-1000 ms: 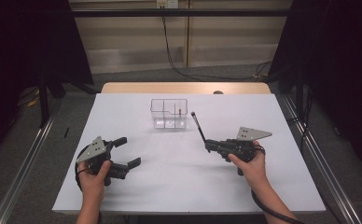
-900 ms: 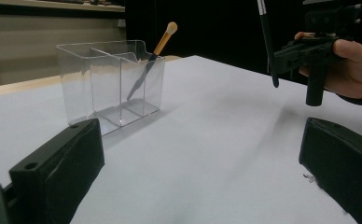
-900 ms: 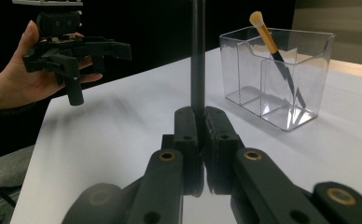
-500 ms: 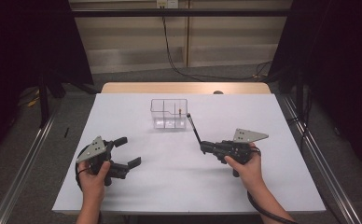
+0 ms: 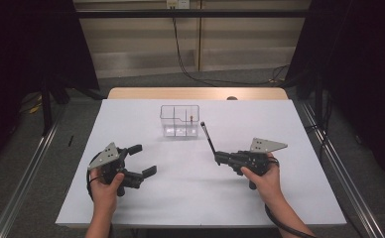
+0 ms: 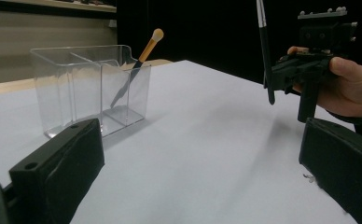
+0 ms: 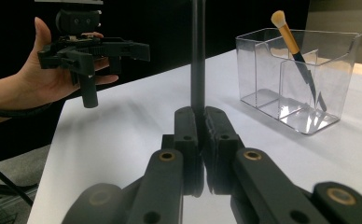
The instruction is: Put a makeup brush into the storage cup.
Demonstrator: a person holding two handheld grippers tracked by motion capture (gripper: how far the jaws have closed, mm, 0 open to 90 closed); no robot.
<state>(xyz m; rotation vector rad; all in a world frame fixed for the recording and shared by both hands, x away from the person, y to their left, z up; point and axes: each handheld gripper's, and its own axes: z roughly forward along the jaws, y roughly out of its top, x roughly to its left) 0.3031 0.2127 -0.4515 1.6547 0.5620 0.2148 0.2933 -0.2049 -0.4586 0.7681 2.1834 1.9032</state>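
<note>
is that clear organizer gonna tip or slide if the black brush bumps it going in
Probably slides: the organizer looks thin, light plastic on a smooth table. Tipping seems less likely, since it's wide. The brush in the right tongs looks stiff.

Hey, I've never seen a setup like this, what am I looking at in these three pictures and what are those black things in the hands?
A person sits at a white table holding a hand-held two-jaw gripper in each hand. One picture looks down from above; the other two come from cameras riding on each gripper. The left gripper is open and holds nothing. The right gripper is shut on a thin black stick that points up. On the table stands a clear divided box with a makeup brush leaning inside.
</note>
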